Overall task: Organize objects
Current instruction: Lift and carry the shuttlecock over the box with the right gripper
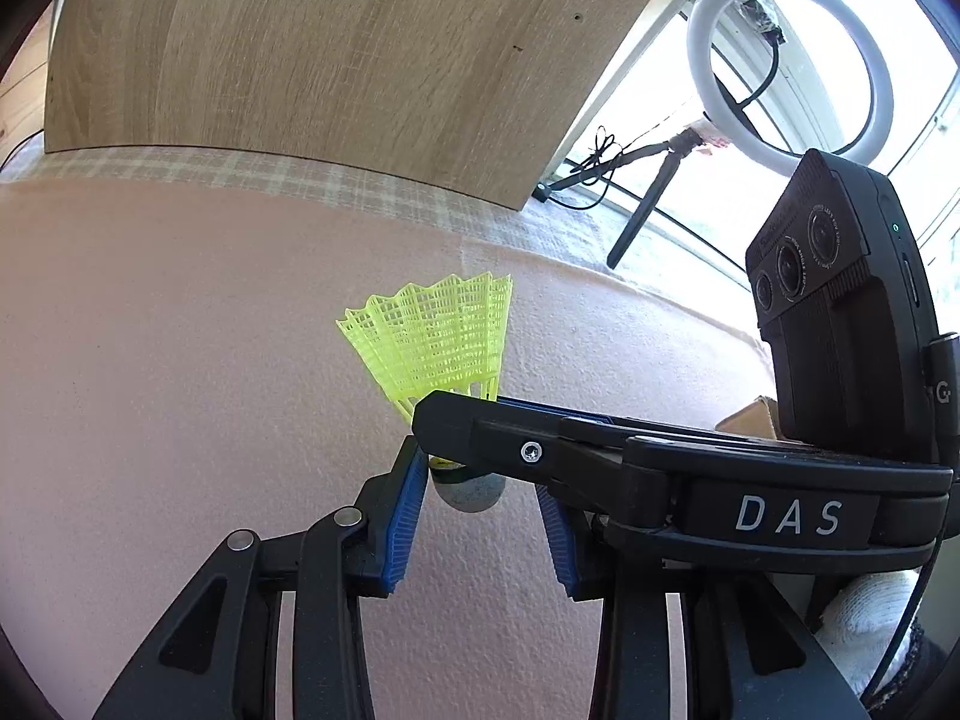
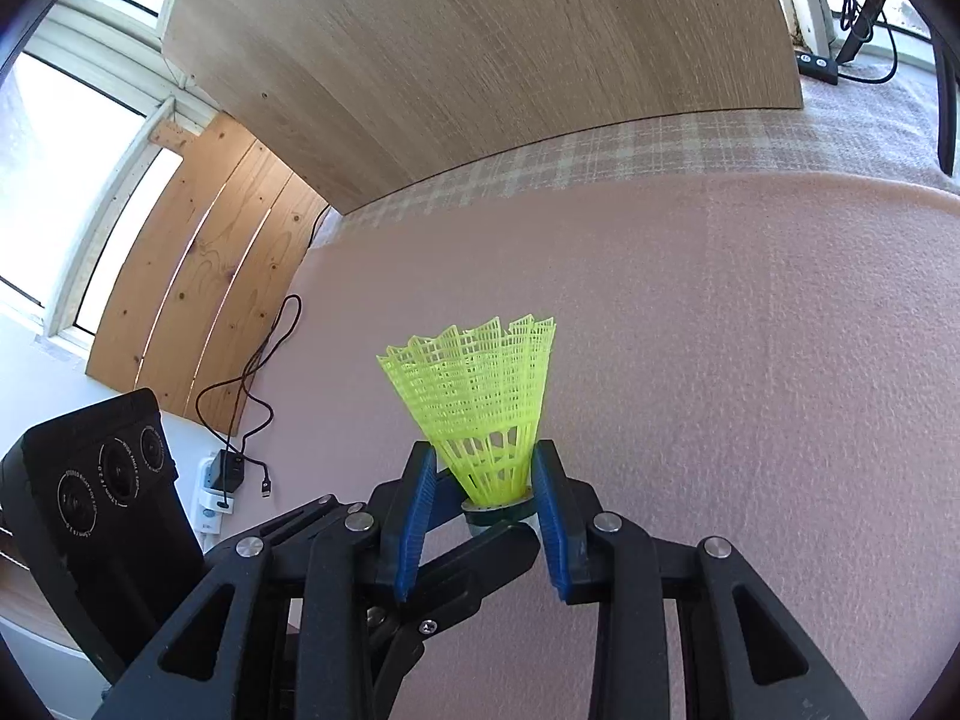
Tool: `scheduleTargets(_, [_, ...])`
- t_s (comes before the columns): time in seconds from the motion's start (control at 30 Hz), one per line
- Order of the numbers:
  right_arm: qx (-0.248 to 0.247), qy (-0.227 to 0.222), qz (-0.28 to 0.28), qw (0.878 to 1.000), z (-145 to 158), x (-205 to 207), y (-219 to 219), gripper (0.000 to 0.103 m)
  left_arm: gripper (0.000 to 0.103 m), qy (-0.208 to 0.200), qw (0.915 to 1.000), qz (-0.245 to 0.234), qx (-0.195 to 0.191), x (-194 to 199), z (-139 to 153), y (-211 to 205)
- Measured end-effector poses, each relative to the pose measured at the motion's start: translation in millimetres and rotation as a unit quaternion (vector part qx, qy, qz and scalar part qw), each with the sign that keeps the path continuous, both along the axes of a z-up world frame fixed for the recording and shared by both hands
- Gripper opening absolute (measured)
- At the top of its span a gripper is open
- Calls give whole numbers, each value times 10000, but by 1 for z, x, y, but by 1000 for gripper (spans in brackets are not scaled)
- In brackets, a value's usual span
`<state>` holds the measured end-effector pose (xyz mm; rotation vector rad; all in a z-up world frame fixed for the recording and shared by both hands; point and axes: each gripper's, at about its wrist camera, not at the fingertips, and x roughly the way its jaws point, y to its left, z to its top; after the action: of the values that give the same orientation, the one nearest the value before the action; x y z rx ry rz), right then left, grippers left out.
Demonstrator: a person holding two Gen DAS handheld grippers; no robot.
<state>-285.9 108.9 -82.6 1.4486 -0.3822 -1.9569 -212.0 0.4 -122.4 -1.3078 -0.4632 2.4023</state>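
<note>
Over the pink foam mat (image 1: 180, 360), in the left wrist view, we see our left gripper (image 1: 480, 498) partly open, its ribbed blue pads (image 1: 405, 516) on either side of the grey rounded cork end of a yellow plastic mesh shuttlecock (image 1: 438, 348). Whether the pads press on the cork we cannot tell, since the right gripper's black finger (image 1: 480, 426) crosses in front of it. The flared lattice skirt points toward the mat's far edge. A checked cloth strip (image 1: 240, 171) borders that edge, with an upright oak-grain board (image 1: 330, 48) behind it. At the far right corner stands a white ring light (image 1: 792, 66) on a black tripod. The mat to the left lies bare and wide.

From the right wrist view, our right gripper (image 2: 483, 489) is narrowly parted, and its blue ribbed pads (image 2: 549, 516) clasp the shuttlecock (image 2: 474, 396) at the narrow base of the skirt, just above the dark band. The left gripper's black finger (image 2: 480, 564) reaches in underneath. The mat (image 2: 750, 390), finely pebbled, stretches open ahead and to the right, ending at the checked cloth (image 2: 600, 156) and the board (image 2: 480, 48). A black cable (image 2: 264, 372) loops past the mat's left edge.
</note>
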Motion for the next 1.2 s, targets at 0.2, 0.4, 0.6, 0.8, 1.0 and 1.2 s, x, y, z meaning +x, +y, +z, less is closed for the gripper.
scheduleTargets(0.2, [-28, 164, -210, 9996, 19, 35, 30, 30, 38, 165, 9996, -207, -85, 32, 20, 31])
scheduleTargets(0.4, [81, 421, -483, 9979, 42, 74, 64, 30, 38, 335, 9973, -625, -201, 61, 44, 71])
scheduleTargets(0.6, [155, 589, -928, 9938, 60, 109, 109, 30, 38, 500, 9923, -1115, -207, 88, 61, 120])
scheduleTargets(0.8, [304, 781, -1406, 9865, 74, 136, 159, 30, 38, 646, 9841, -1647, -174, 104, 75, 174])
scheduleTargets(1.0, [415, 901, -1860, 9775, 84, 150, 209, 30, 38, 749, 9745, -2110, -127, 115, 83, 228])
scheduleTargets(1.2, [502, 928, -2228, 9691, 88, 156, 254, 30, 38, 781, 9660, -2463, -114, 116, 84, 278])
